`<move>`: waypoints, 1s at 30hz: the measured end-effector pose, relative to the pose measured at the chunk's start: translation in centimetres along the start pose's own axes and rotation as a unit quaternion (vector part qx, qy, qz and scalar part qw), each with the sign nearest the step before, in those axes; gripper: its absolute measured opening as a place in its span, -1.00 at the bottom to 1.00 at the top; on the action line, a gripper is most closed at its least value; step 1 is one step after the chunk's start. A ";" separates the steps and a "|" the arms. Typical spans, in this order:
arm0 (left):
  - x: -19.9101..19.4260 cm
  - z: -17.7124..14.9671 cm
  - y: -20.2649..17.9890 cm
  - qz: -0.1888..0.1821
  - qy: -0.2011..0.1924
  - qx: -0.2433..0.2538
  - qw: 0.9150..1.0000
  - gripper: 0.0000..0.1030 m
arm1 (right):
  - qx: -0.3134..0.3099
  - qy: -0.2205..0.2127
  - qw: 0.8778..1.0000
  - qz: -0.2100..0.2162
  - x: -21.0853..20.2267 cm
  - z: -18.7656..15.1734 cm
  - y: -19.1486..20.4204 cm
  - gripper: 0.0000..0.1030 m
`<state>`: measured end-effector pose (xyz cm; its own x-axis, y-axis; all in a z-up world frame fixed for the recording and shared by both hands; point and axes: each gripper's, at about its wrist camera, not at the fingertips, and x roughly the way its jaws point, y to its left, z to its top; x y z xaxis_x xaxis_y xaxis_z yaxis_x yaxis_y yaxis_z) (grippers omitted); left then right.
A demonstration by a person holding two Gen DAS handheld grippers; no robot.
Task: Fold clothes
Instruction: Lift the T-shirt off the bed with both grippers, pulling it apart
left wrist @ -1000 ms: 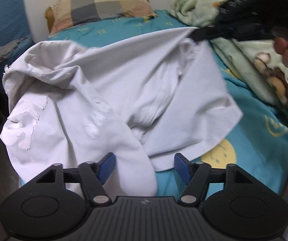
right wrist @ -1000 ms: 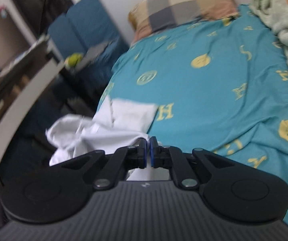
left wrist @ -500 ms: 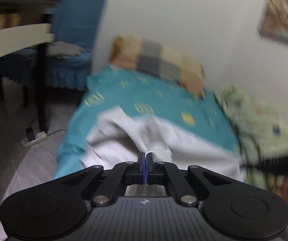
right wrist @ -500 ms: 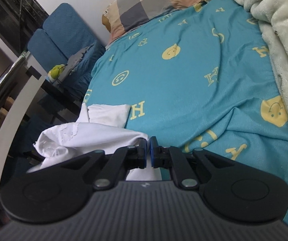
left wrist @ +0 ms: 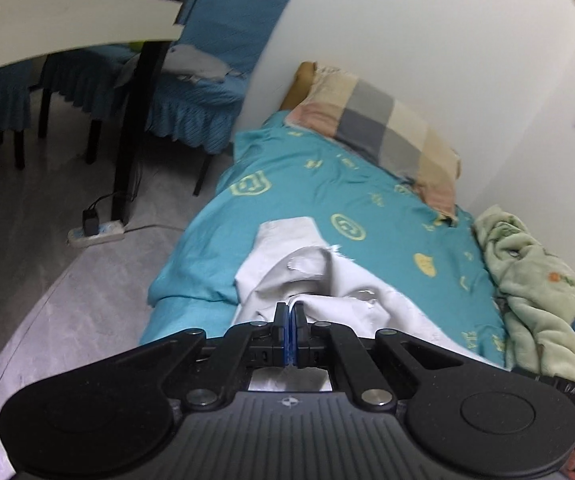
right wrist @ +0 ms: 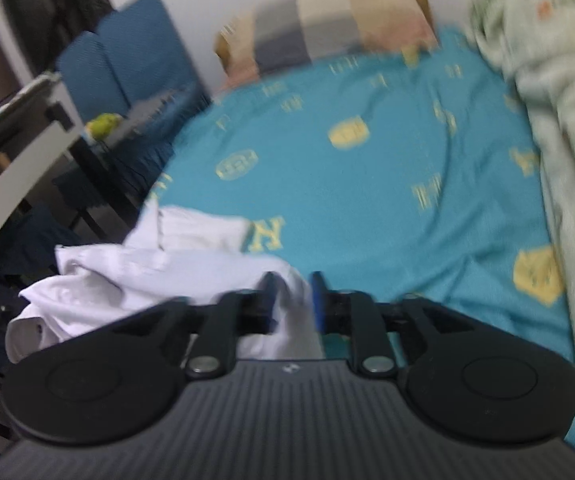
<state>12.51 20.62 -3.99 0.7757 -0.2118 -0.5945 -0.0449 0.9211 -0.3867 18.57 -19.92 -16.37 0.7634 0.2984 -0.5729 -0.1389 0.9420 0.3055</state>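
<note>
A white garment [left wrist: 311, 276] lies crumpled on the near left part of the teal bed sheet [left wrist: 367, 208]. My left gripper [left wrist: 289, 310] is shut on a fold of the white garment. In the right wrist view the garment [right wrist: 159, 264] bunches at the lower left, and my right gripper [right wrist: 291, 292] has its jaws apart with a strip of the cloth loose between them. That view is blurred.
A checked pillow [left wrist: 375, 120] lies at the head of the bed by the wall. A pale green blanket [left wrist: 547, 300] is heaped along the right side. Blue-covered chairs [left wrist: 215, 52], a white table edge [left wrist: 67, 24] and a floor power strip [left wrist: 95, 232] stand left of the bed.
My left gripper closed on the garment and swung to face the head of the bed. My right gripper, shut on the cloth before, has now opened.
</note>
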 end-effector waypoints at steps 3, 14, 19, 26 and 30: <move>-0.7 -0.5 -0.5 0.001 0.002 0.005 1.000 -0.96 | -0.050 -0.042 0.998 0.007 -1.6 -0.6 2.4 0.21; -0.6 -0.6 0.9 -0.004 -0.008 -0.021 1.000 -0.95 | -0.297 0.066 0.943 0.132 2.8 -8.0 14.2 0.14; 0.4 -0.7 0.9 0.002 0.000 -0.013 1.000 -0.94 | -0.293 0.111 0.945 0.092 6.6 -9.2 13.5 -0.48; 0.7 -1.2 -0.2 0.012 0.006 0.031 0.999 -0.27 | -0.181 0.059 0.976 0.103 4.3 -5.3 10.8 -0.78; -1.1 -2.3 -1.9 0.011 -0.006 0.085 0.996 0.13 | -0.116 0.027 0.986 0.120 2.2 -3.2 8.9 -0.78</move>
<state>10.28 18.35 -4.25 0.7835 -0.1872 -0.5925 0.0439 0.9679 -0.2476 16.98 -10.34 -17.35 0.6568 0.5184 -0.5477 -0.4565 0.8514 0.2585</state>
